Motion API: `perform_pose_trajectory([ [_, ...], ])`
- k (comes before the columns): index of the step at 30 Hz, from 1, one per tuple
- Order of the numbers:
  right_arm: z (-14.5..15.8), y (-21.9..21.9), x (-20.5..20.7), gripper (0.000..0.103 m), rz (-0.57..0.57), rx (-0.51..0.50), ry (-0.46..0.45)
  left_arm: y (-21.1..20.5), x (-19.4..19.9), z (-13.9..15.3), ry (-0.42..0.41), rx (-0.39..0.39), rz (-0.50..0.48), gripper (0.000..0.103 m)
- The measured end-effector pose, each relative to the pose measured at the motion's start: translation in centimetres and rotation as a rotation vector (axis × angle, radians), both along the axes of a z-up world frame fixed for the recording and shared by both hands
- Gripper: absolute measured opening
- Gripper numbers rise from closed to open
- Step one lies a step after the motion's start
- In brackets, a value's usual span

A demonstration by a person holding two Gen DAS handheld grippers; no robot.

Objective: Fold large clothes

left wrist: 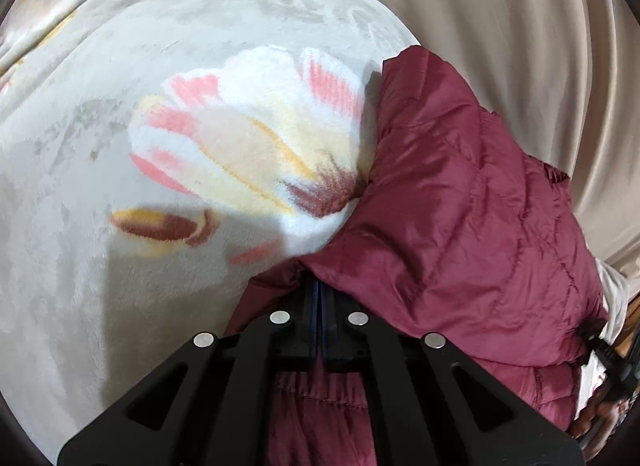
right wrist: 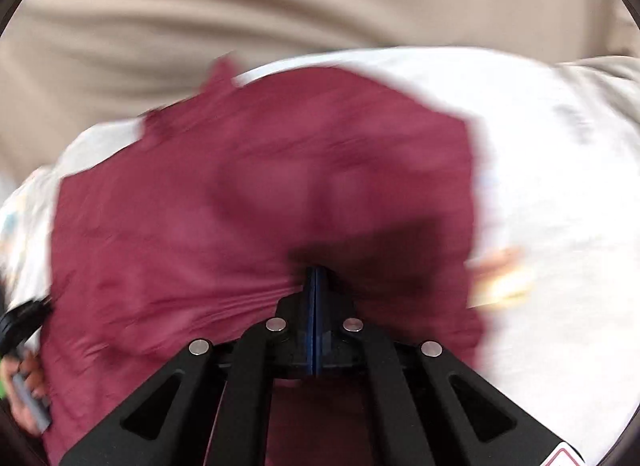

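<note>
Both claws are clamped on the maroon quilted jacket (left wrist: 460, 201): your left claw (left wrist: 318, 298) and right claw (right wrist: 316, 278) each pinch an edge tight so the cloth lifts evenly for a fold. Beyond them the jacket spreads over the floral blanket (left wrist: 160, 145) on the bed, toward its curtain-side edge.

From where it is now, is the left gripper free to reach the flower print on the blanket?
Probably not: the left gripper is shut on the maroon puffer jacket; the flower print lies uncovered beside it.
</note>
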State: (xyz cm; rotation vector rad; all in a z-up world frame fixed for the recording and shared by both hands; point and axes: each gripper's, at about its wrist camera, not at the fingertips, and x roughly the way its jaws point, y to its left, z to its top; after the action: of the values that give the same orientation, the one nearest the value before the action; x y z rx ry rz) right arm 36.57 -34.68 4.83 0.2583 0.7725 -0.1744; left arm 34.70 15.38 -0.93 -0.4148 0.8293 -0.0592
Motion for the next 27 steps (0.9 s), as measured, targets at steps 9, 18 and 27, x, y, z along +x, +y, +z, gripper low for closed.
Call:
perform_pose_trajectory([
  [9,4.7,10.3,0.5,0.012,0.233,-0.058,-0.071,1.4,-0.9,0.4,-0.02,-0.079,0.029,0.0],
  [18,2.3,26.9,8.9,0.012,0.482,0.0,-0.003,1.3,-0.8,-0.1,-0.002,-0.04,0.051,0.0],
  [27,-1.3,32.0,14.7,0.008,0.476,0.001,0.021,0.2,-0.5,0.0,-0.003,-0.027,0.052,0.0],
])
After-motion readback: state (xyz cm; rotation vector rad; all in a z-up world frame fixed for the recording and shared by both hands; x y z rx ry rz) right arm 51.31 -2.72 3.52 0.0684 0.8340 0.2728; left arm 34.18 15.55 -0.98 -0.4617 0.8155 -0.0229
